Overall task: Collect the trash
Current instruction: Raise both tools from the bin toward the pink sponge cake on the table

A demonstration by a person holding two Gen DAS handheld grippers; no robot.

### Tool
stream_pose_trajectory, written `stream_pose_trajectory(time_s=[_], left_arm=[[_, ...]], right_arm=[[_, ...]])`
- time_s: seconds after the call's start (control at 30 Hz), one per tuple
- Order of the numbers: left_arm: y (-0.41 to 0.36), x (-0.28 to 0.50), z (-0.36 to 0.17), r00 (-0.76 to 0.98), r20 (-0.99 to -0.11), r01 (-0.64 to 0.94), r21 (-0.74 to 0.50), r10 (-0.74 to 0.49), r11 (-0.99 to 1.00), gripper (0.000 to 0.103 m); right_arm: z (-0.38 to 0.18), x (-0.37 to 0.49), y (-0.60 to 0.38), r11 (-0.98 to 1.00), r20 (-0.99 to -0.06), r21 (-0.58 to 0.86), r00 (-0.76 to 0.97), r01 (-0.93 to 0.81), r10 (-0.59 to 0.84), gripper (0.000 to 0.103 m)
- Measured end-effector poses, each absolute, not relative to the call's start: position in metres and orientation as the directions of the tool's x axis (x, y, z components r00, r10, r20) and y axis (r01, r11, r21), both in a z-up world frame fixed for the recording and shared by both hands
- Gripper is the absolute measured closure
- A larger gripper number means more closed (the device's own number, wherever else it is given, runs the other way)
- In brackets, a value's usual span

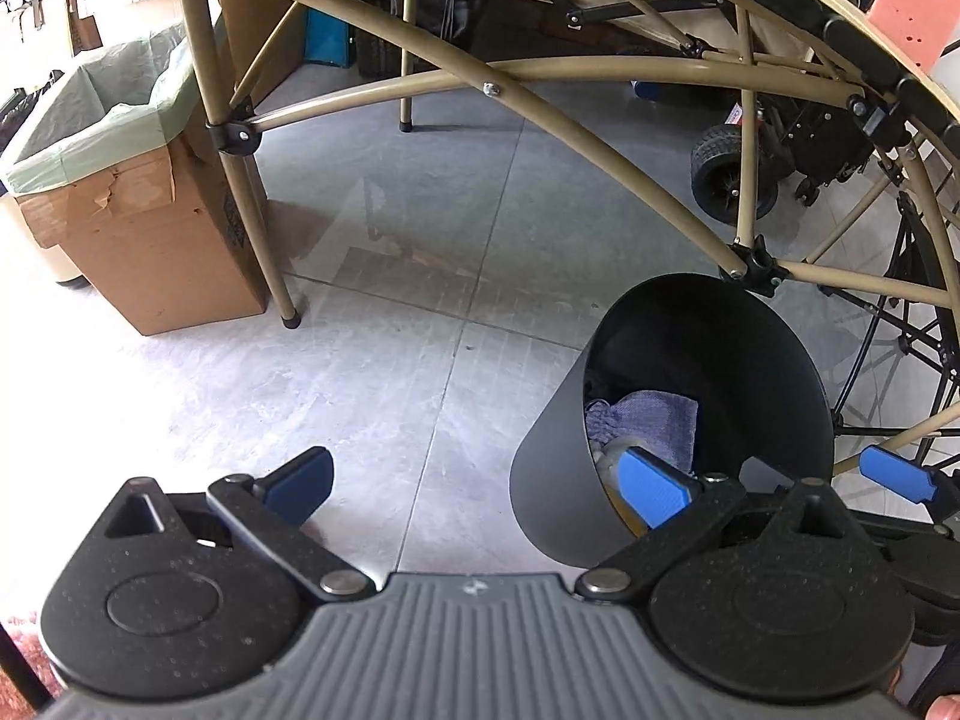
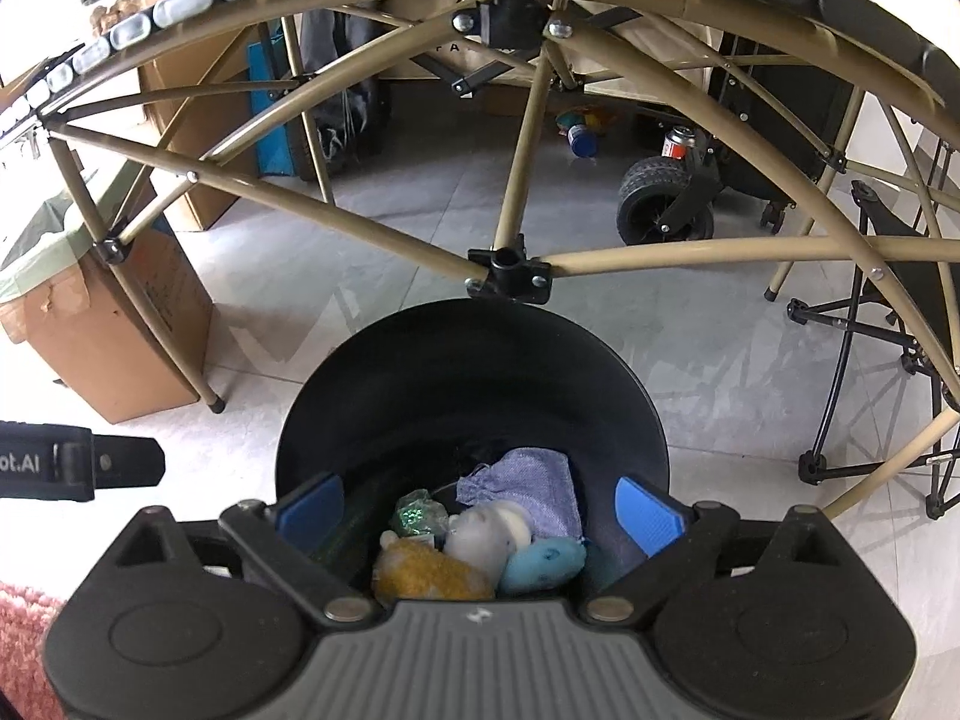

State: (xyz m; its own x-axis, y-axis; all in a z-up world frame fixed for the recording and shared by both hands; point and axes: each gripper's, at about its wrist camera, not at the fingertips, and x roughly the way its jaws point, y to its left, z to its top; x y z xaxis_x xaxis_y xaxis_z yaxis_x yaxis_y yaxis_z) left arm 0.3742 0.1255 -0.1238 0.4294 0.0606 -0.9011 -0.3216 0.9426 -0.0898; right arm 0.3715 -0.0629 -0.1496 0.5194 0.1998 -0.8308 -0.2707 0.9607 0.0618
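Below spread right gripper: black bin holding trash; left gripper spread, empty, beside bin.

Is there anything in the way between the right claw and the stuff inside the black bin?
Nothing visible is. The right claw is open right above the mouth of the black bin, and the purple cloth, yellow toy and blue toy lie uncovered inside.
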Motion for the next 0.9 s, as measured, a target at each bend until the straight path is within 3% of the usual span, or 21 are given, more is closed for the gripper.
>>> stream_pose_trajectory(time_s=[0.27,0.4,0.63,0.9], left_arm=[[0.120,0.368,-0.106,0.472,-0.880,-0.309,-0.103,0.058,0.945,0.000],[0.113,0.359,-0.085,0.540,-0.839,-0.283,-0.118,0.056,0.952,0.000],[0.095,0.345,-0.028,0.680,-0.732,-0.216,-0.149,0.039,0.965,0.000],[0.065,0.378,0.024,0.791,-0.612,-0.132,-0.133,0.023,0.982,0.000]], right_arm=[[-0.139,0.365,-0.069,0.959,-0.821,0.076,0.529,-0.273,0.216,0.005],[-0.118,0.353,-0.080,0.961,-0.774,0.070,0.593,-0.268,0.222,0.005],[-0.053,0.323,-0.113,0.957,-0.581,0.094,0.766,-0.273,0.276,0.005],[0.007,0.335,-0.164,0.981,-0.366,0.111,0.912,-0.158,0.188,0.002]])
